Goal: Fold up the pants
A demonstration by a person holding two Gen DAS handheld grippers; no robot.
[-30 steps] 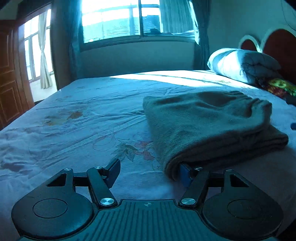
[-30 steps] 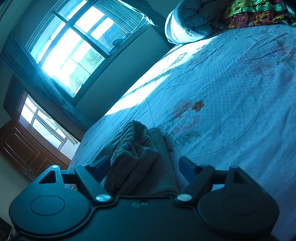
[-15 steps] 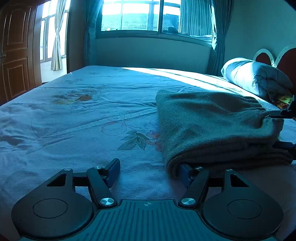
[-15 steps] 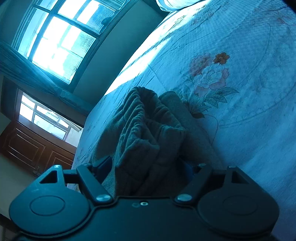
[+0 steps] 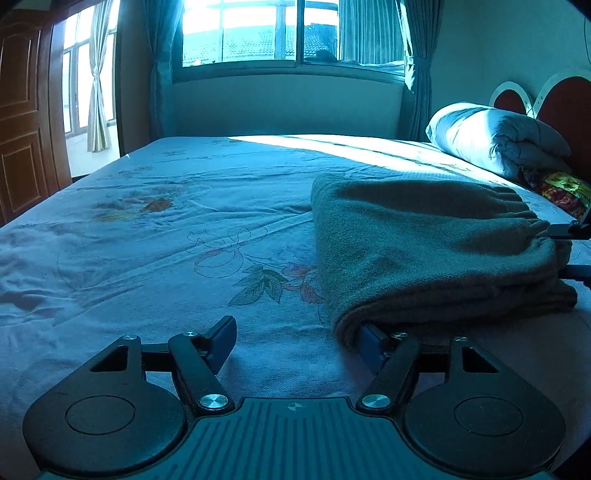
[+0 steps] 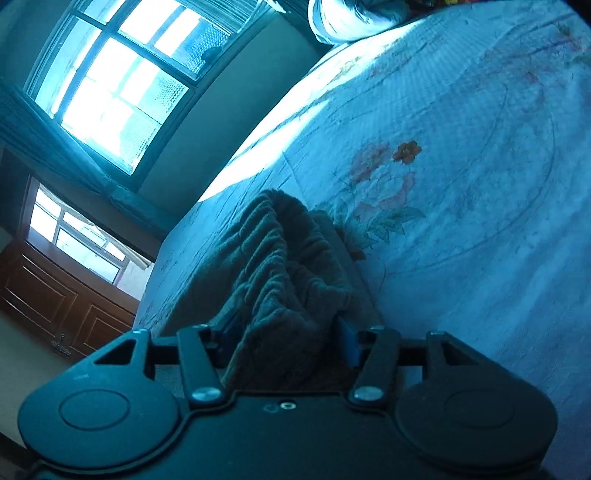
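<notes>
The dark grey pants lie folded into a thick stack on the floral bedsheet. My left gripper is open at the stack's near left corner; its right finger is tucked under the folded edge and its left finger rests on bare sheet. My right gripper has its fingers on either side of the gathered waistband end and is closing on it; its fingers show at the stack's far right end in the left wrist view.
A rolled quilt and a colourful pillow lie at the headboard. A window is beyond the bed, a wooden door at left. Bare sheet stretches left of the pants.
The right gripper moved in onto the waistband end and its fingers narrowed around it. The left gripper stayed at the near corner while its view levelled out.
</notes>
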